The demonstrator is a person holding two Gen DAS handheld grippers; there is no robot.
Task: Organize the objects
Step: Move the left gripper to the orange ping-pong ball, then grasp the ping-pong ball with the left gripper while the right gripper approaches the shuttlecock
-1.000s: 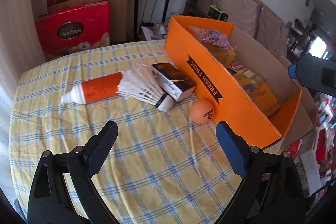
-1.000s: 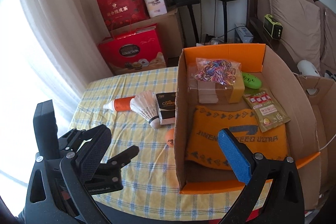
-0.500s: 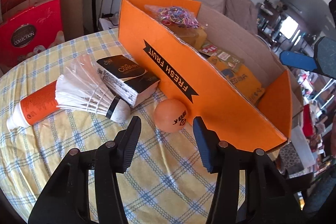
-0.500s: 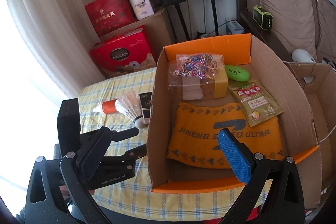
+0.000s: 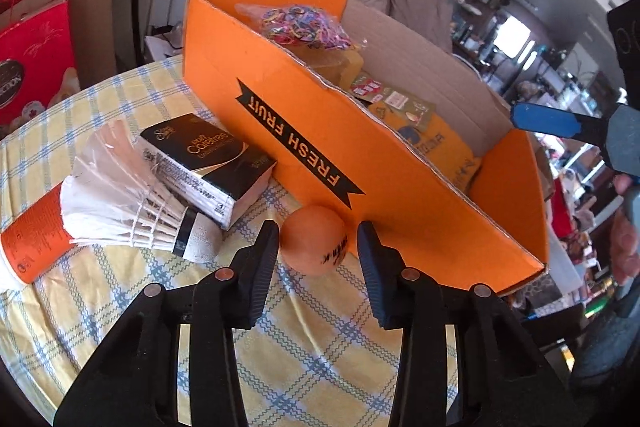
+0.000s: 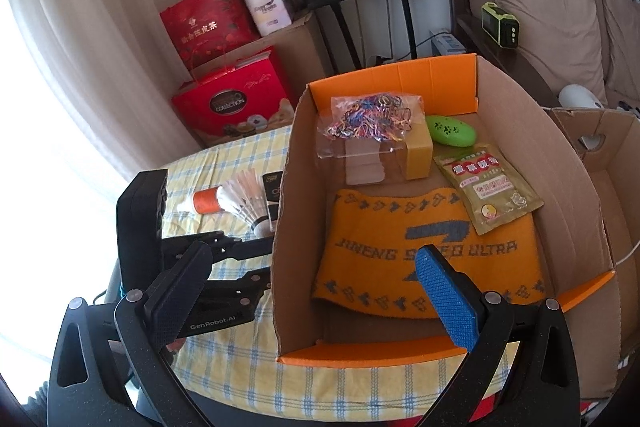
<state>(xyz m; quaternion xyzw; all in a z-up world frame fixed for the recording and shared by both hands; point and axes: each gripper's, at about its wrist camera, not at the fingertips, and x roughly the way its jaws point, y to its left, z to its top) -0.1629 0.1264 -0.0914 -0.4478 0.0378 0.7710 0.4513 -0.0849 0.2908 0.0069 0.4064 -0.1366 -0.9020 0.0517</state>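
The left gripper sat low over the worktop, which was covered by a yellow-and-blue checked cloth. Its two black fingers stood on either side of an orange ping-pong ball, narrowed to about the ball's width; the left finger looked to touch the ball, while a thin gap showed at the right one, so a firm grip could not be confirmed. The ball rested on the cloth, just beside the outer wall of an orange cardboard box printed "FRESH FRUIT".

To the left of the ball lay a white feather shuttlecock, its cork end pointing toward the gripper. A black-and-gold tissue pack lay between the shuttlecock and the box wall, touching the feathers. An orange tube with a white cap lay behind the shuttlecock.

The right gripper hovered above the near end of the box, its fingers spread wide, holding nothing; one blue pad faced inward. Inside the box lay an orange knitted cloth, a gold-green sachet, a green oval case, a yellow block and a clear bag of coloured rubber bands.
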